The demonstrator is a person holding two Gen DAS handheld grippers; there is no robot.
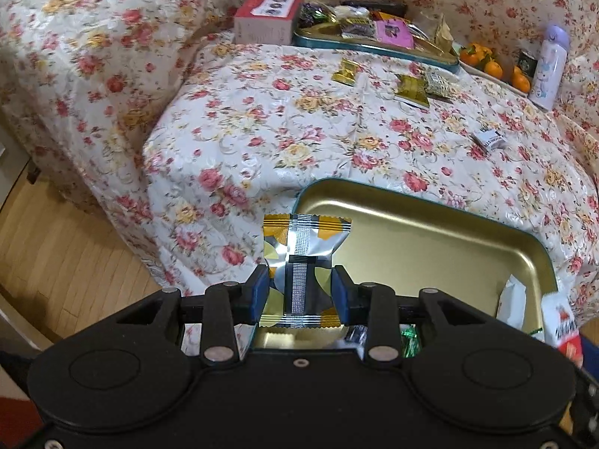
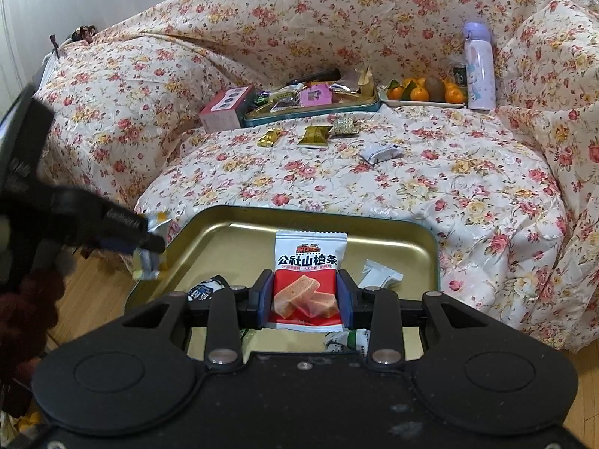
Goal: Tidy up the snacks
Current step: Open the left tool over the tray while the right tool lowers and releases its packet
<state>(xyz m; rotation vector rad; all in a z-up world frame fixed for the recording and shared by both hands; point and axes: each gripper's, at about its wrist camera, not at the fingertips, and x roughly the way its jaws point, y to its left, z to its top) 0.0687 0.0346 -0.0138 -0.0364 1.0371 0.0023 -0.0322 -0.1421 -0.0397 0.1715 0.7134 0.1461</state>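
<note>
My left gripper (image 1: 301, 292) is shut on a silver and gold snack packet (image 1: 305, 247), held upright above the left edge of the near gold tray (image 1: 430, 232). It also shows at the left of the right wrist view (image 2: 149, 247). My right gripper (image 2: 305, 299) is shut on a red and white hawthorn snack packet (image 2: 309, 262) above the same tray (image 2: 239, 224). White packets (image 2: 380, 275) lie in the tray. Loose gold packets (image 2: 312, 135) and a white packet (image 2: 380, 153) lie on the floral sofa cover.
A far teal tray (image 2: 310, 110) holds several snacks. Beside it stand a pink box (image 2: 224, 108), a plate of oranges (image 2: 426, 93) and a lilac bottle (image 2: 479, 71). Wooden floor (image 1: 56, 247) lies left of the sofa.
</note>
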